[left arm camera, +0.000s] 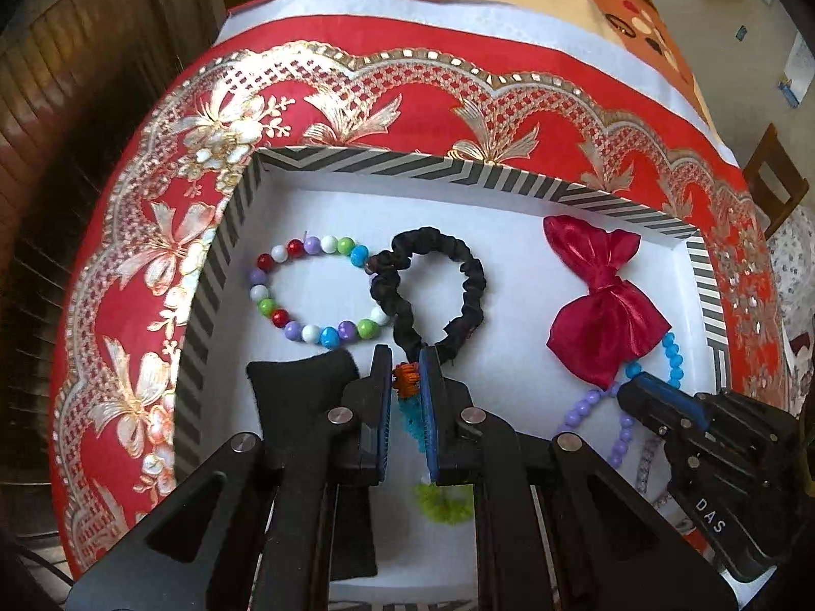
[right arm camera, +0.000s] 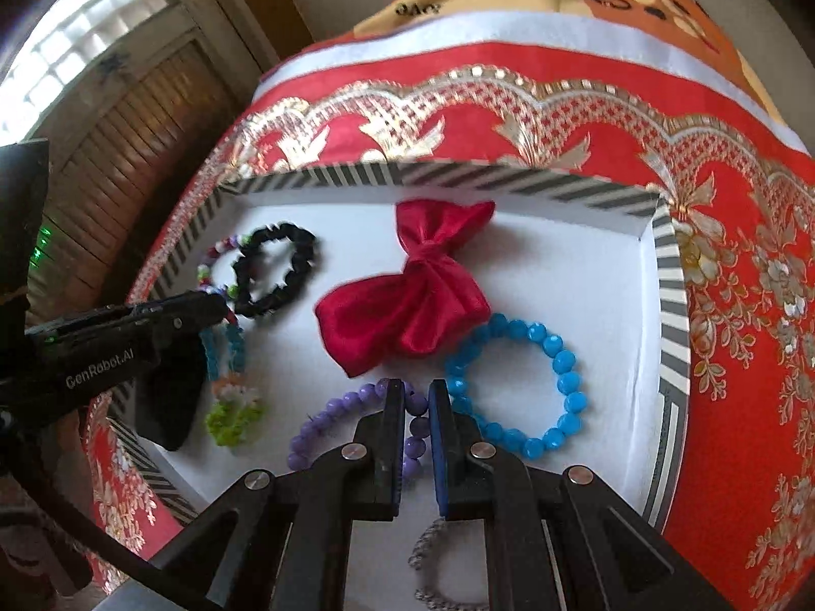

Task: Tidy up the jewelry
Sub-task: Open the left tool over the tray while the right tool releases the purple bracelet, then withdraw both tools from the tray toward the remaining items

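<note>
A white tray with a striped rim holds the jewelry. My left gripper is shut on a fuzzy orange, teal and green hair tie, also seen in the right wrist view. Beyond it lie a black scrunchie and a multicoloured bead bracelet. My right gripper is shut on a purple bead bracelet. A blue bead bracelet and a red satin bow lie beside it. A silver chain lies under the right gripper.
The tray rests on a red and gold patterned cloth over a cushion. A black felt piece lies in the tray at the left. Wooden shutters stand at the left.
</note>
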`<state>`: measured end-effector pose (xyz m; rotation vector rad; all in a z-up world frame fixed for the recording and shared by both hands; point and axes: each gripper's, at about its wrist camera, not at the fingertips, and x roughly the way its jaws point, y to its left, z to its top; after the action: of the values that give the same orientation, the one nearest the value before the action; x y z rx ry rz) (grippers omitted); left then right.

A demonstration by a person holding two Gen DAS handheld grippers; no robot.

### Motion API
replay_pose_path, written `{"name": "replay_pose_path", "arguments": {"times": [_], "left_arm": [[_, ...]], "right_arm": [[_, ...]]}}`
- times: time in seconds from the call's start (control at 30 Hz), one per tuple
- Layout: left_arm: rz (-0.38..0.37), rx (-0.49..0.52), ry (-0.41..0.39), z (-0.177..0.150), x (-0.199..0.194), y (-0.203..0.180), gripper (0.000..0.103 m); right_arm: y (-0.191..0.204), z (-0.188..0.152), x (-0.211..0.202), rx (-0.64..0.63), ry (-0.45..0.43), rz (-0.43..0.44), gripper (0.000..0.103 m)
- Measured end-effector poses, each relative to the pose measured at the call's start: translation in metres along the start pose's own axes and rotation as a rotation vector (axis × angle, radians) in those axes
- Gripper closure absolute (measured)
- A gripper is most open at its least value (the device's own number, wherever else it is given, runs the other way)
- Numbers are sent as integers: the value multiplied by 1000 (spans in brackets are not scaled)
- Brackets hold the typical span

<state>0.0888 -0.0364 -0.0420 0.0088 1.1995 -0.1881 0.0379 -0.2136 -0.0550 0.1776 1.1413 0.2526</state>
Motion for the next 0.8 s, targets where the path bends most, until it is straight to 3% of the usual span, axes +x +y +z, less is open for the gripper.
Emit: {"name": "replay_pose_path", "arguments": {"times": [0.07,0.2,0.8], "left_arm": [[-24,-1,8,2,4,0,90],[-38,-15,7,2,6,1,70],[42,25,-103,-26,-47,-10,70]], "right_arm": [[-2,0,3,2,11,0,93],[-4,-2,1,13,5,3,73],[20,-26,-60,2,-84,19,71]]}}
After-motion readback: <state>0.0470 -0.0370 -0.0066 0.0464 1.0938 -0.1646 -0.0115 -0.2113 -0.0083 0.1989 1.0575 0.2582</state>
